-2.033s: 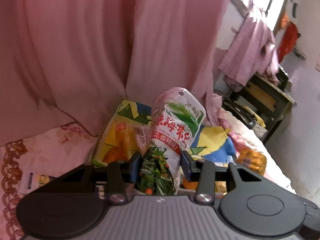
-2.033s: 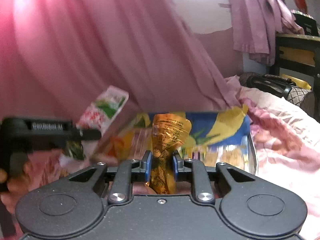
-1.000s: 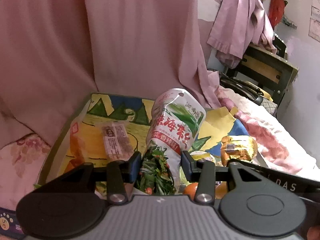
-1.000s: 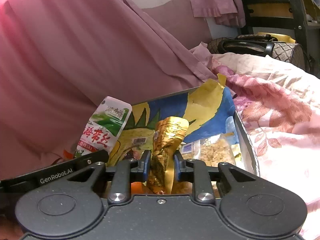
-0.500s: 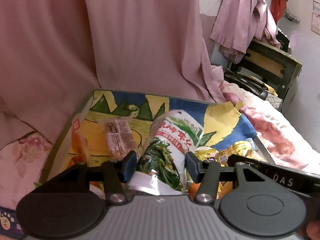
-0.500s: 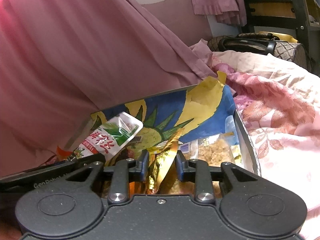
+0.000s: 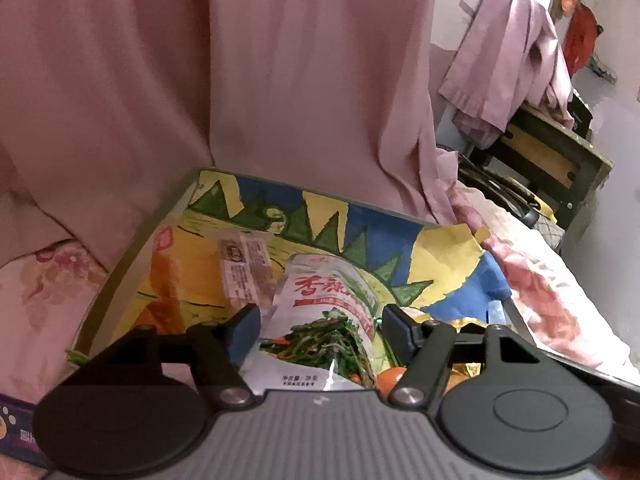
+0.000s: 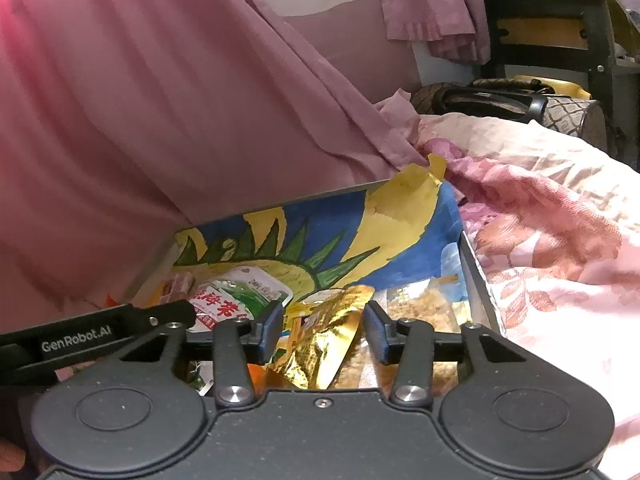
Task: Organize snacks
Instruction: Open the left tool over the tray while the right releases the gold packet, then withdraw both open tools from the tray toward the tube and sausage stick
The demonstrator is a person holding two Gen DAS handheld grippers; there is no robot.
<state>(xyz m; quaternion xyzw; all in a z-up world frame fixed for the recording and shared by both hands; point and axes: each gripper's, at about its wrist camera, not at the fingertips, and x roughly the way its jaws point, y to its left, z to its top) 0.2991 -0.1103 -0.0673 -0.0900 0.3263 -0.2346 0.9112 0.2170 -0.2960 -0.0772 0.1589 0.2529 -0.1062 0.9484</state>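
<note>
Fingers of both grippers stand wide, gripping nothing. Between the left gripper (image 7: 318, 326) fingers lies the seaweed snack packet (image 7: 332, 312); between the right gripper (image 8: 323, 326) fingers, the gold foil packet (image 8: 326, 338). Both rest in the box (image 8: 474, 276). Judged light, slippery, crushable; grip sealed edges.

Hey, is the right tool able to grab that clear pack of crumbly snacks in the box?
Probably yes: the crumbly pack lies just ahead of the open right tool, though the gold pouch sits between its fingers.
</note>
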